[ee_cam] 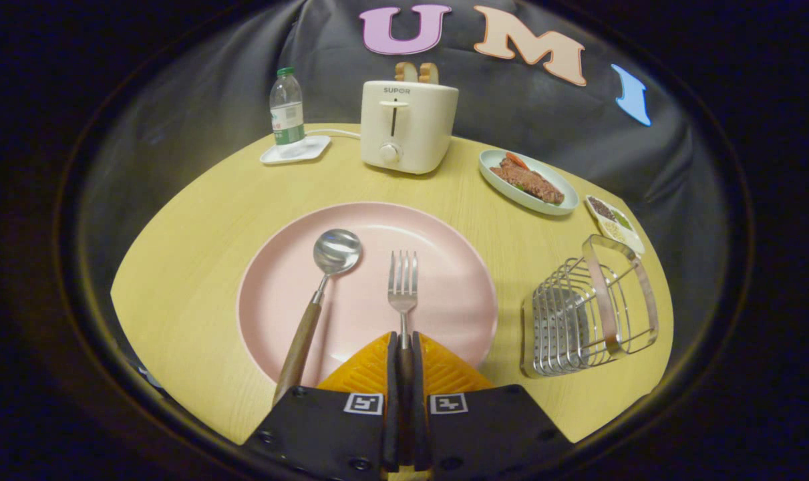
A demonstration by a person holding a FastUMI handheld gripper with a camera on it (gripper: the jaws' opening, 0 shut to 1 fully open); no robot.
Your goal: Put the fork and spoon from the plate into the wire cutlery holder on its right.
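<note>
Closed almost fully, the claw (404, 347) pinches the dark handle of the fork (403, 284) between both fingers, low on the handle so the tines point away and the head lies out on the pink plate (457, 254); that grip looks meant to let the fork be carried handle-first. Just left of it the spoon (318, 300) lies on the same plate, its wooden handle slanting over the near rim, easy to reach afterwards. To the right on the wooden surface (197, 227) stands the wire cutlery holder (588, 310), still without cutlery as far as I can tell, its open top free for dropping things in. Farther off sit a toaster (407, 127), a water bottle (286, 107) on a small tray (296, 150), and a dish of food (528, 180)
</note>
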